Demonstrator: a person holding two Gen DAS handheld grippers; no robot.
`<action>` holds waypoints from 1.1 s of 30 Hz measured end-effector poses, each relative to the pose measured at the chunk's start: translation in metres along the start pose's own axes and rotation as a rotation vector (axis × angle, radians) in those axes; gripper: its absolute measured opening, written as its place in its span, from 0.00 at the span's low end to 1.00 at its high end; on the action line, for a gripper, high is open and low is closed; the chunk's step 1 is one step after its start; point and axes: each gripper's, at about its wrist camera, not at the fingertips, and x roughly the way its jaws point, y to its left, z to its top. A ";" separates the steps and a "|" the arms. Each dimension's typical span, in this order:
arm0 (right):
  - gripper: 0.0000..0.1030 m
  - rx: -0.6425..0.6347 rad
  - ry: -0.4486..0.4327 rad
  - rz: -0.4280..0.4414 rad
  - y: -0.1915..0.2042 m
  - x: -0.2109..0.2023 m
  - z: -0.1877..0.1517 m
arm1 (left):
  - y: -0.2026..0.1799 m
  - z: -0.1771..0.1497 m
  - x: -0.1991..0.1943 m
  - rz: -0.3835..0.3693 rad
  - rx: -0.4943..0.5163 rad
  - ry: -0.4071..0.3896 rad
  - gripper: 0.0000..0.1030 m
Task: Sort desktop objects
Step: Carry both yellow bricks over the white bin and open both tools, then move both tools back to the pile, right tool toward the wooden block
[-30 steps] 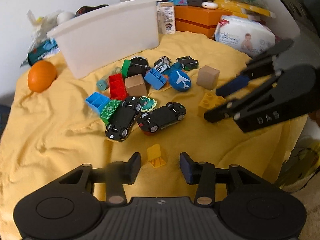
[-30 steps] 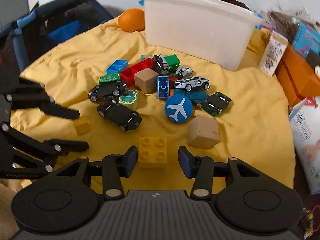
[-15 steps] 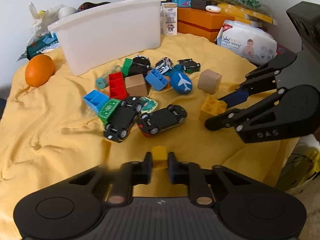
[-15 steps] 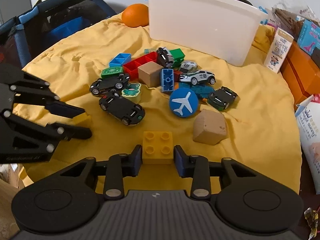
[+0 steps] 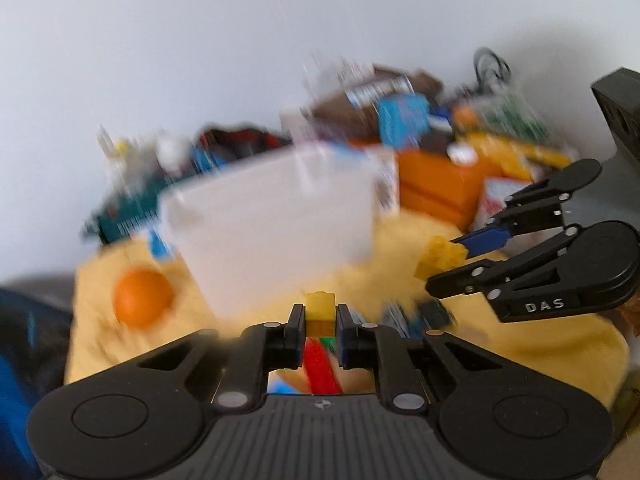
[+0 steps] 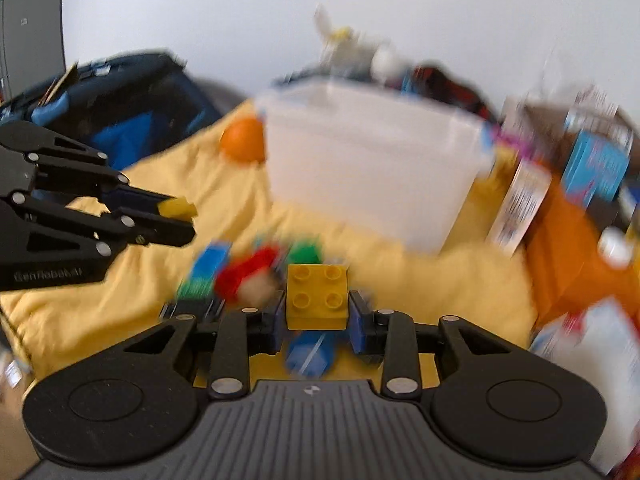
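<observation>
A yellow cloth [image 6: 420,280] covers the table, and near its far edge stands my white plastic bin [image 6: 372,168], an orange [image 6: 243,140] touching its left end. The blurred toy pile [image 6: 256,268] lies mid-cloth, below my grippers. My right gripper [image 6: 317,316] is clamped on the yellow four-stud brick [image 6: 316,296], held clear of the cloth. My left gripper [image 5: 319,326] is pinched tight on the small yellow block [image 5: 319,311], also lifted.
</observation>
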 end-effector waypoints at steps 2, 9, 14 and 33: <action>0.34 -0.002 -0.053 -0.019 -0.012 0.000 0.020 | 0.014 0.022 0.005 0.020 0.006 -0.039 0.17; 0.34 0.009 -0.173 -0.102 -0.051 0.031 0.094 | 0.058 0.093 0.065 0.097 0.024 -0.100 0.17; 0.34 0.091 -0.135 -0.146 -0.079 0.077 0.128 | 0.075 0.112 0.118 0.133 -0.014 -0.026 0.17; 0.64 0.120 -0.113 -0.131 -0.081 0.095 0.116 | 0.075 0.084 0.109 0.089 -0.155 -0.001 0.60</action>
